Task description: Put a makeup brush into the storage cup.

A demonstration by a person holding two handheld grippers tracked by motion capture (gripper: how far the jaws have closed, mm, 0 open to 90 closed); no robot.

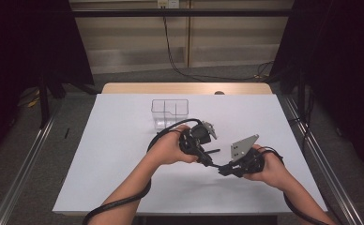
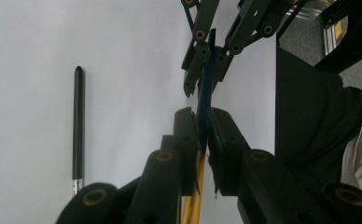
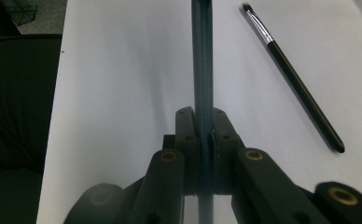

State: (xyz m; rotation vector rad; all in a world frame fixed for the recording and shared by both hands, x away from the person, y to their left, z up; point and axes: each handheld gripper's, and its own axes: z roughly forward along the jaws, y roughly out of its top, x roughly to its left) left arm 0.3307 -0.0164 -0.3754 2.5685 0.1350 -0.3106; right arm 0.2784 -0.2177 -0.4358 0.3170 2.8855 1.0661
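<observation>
A white table [image 1: 114,154] bears a clear box [image 1: 170,112] and a black brush [image 3: 293,79].

high view: fixed above the person's edge of the white table [image 1: 124,140], facing forward and down, far enough to take in all four edges.
left gripper view: rides the left gripper [image 2: 202,126], close along its jaws, low over the table.
right gripper view: rides the right gripper [image 3: 203,126], equally close, facing the opposite way.
shared: all three show the black brush [image 2: 78,130] lying on the table; both gripper views share the blue pencil [image 3: 202,70].
</observation>
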